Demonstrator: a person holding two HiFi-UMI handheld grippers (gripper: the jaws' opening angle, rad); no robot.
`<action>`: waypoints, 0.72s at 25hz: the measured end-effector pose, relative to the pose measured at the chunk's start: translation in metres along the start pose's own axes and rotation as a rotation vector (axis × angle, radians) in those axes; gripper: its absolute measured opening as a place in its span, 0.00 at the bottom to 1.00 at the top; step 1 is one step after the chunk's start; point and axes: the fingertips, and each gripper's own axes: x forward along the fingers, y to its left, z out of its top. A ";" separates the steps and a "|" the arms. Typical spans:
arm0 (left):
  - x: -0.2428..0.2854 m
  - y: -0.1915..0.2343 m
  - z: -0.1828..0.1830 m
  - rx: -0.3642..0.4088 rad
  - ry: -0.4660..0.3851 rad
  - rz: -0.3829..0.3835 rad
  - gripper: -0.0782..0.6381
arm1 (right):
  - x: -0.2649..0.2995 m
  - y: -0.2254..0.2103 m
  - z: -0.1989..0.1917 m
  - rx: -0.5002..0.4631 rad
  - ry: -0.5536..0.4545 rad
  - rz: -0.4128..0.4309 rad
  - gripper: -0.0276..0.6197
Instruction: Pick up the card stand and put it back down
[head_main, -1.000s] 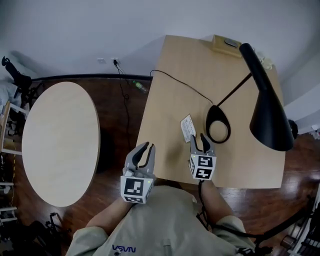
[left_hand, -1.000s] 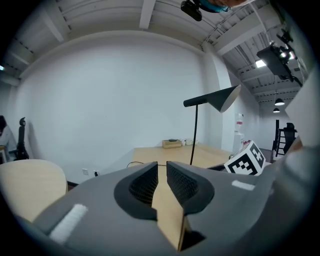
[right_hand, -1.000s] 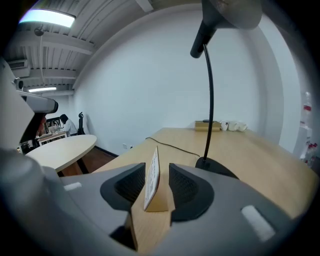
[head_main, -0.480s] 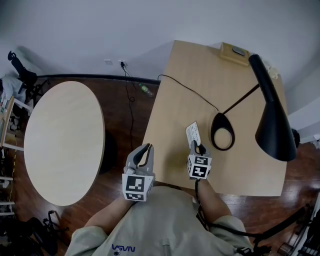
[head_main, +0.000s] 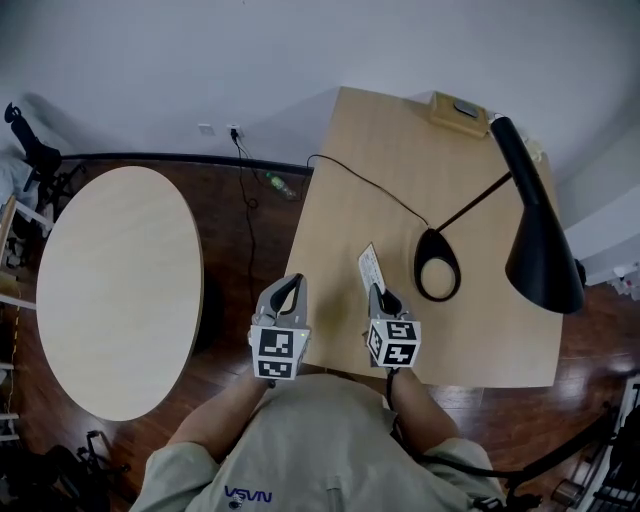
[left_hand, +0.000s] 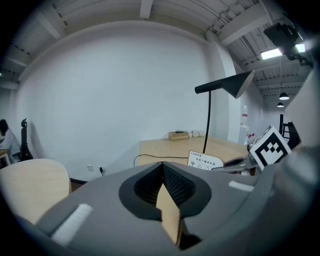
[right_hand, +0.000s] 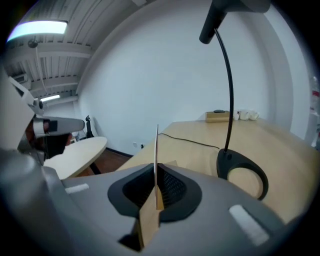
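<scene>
The card stand (head_main: 371, 269), a small white printed card standing upright, is near the front of the wooden desk (head_main: 470, 180). My right gripper (head_main: 383, 298) has just been closing its jaws, and they now pinch the card. In the right gripper view the card stand (right_hand: 156, 150) shows edge-on, rising from between the right gripper's (right_hand: 155, 196) dark pads. My left gripper (head_main: 290, 289) hovers just off the desk's left front corner, shut and empty. From the left gripper (left_hand: 163, 186) view, the card stand (left_hand: 205, 160) faces me with the right gripper's marker cube (left_hand: 270, 146) beside it.
A black desk lamp (head_main: 540, 235) leans over the desk's right side, its ring base (head_main: 437, 264) just right of the card. A black cable (head_main: 360, 180) runs across the desk. A wooden box (head_main: 459, 112) sits at the far edge. A round table (head_main: 115, 285) stands left.
The right gripper's jaws, open beside the card a second ago, have closed on it. Both grippers have shifted a little, the left one slightly lower.
</scene>
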 end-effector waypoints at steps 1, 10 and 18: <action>-0.002 0.001 0.006 -0.006 -0.016 0.000 0.12 | -0.008 0.006 0.012 0.011 -0.025 0.011 0.07; -0.050 0.025 0.076 -0.039 -0.182 0.047 0.12 | -0.085 0.059 0.131 -0.031 -0.241 0.068 0.07; -0.115 0.042 0.108 -0.071 -0.229 0.105 0.12 | -0.122 0.135 0.174 -0.105 -0.320 0.169 0.07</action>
